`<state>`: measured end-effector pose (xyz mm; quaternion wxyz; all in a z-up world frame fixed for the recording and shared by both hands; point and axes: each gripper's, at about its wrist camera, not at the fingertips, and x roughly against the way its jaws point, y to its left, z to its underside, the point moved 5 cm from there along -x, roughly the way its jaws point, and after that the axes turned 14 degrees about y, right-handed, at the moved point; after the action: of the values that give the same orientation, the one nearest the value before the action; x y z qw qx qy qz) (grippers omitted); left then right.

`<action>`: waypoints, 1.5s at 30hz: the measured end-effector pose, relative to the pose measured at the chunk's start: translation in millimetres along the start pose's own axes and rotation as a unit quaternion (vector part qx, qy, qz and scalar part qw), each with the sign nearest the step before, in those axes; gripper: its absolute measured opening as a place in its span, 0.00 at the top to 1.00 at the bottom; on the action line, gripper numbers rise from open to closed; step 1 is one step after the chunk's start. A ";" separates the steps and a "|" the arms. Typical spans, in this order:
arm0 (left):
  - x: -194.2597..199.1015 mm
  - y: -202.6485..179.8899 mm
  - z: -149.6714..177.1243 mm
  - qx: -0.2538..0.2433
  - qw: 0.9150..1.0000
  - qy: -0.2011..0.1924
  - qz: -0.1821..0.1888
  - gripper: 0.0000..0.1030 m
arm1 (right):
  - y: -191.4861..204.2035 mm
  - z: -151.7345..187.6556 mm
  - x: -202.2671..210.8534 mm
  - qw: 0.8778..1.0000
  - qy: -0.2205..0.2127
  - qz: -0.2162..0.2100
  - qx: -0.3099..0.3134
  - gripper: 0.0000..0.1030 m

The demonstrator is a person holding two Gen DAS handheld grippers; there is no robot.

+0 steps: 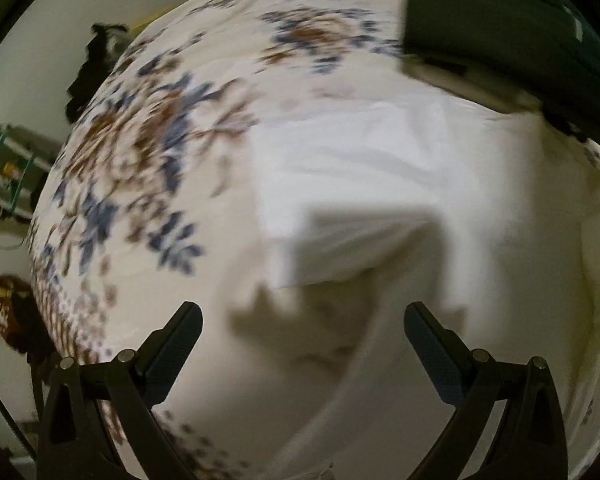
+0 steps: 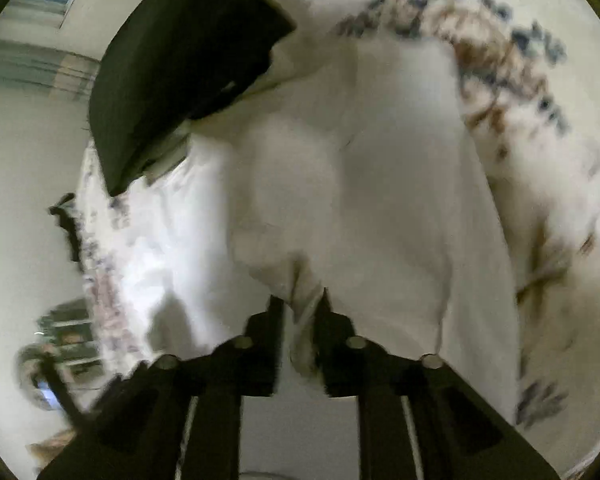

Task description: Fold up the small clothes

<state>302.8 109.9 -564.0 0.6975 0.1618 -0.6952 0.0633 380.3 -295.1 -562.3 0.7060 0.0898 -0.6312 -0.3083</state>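
Your left gripper (image 1: 302,320) sits nearest the lens with its fingers spread wide and nothing between them, hovering over the white garment (image 1: 400,184) where its own shadow falls on the cloth. That open stance looks like readiness: it is placed above a free stretch of fabric, probably so it can take a second edge. Your right gripper (image 2: 302,304) has its fingers drawn in close on a bunched strip of the garment (image 2: 380,184), and the cloth pulls up toward them in a tented ridge, which suggests you are lifting that edge to carry it over for a fold. Both views are blurred, so you cannot tell exactly which part of the garment is pinched, whether hem, sleeve or corner. The garment lies spread on the floral sheet (image 1: 140,152), seemingly a bed, with a fold line already showing across it in the left view, so the fold seems partly under way rather than finished. A dark cloth (image 1: 500,40) rests at the far edge of the garment, overlapping or touching it; in the right view the same dark cloth (image 2: 172,64) sits at the upper left, well apart from your closed fingers. It may be the next piece or one set aside, and you should keep the lifted edge from dragging it along.
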 end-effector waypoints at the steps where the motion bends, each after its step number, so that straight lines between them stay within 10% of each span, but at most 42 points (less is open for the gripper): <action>1: -1.5 11.3 1.1 0.009 1.000 0.001 -0.002 0.00 | -1.4 -4.2 4.8 1.000 -0.013 0.001 -0.014 0.56; 6: -17.5 56.3 -2.0 0.042 0.999 0.011 -0.011 0.00 | -15.0 -4.5 -0.8 0.994 -0.033 0.101 -0.027 0.49; 16: -38.8 82.2 -12.7 0.081 0.996 0.028 0.004 0.00 | 28.1 30.5 -118.2 0.973 0.066 0.208 0.071 0.49; 22: -51.0 72.8 -19.5 0.114 0.985 0.058 0.113 0.00 | 34.6 38.8 -118.1 0.952 0.039 0.294 0.081 0.49; 29: -66.0 57.8 -23.3 0.148 0.964 0.087 0.204 0.00 | 63.3 44.5 -133.6 0.943 0.027 0.320 0.093 0.48; 45: -66.9 56.3 -13.4 0.133 0.967 0.089 0.199 0.00 | 85.9 54.9 -160.6 0.932 0.011 0.345 0.110 0.47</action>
<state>296.2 176.1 -622.3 0.7025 0.1056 -0.6335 0.3067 353.9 -124.4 -642.0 0.7616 -0.0530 -0.6453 0.0265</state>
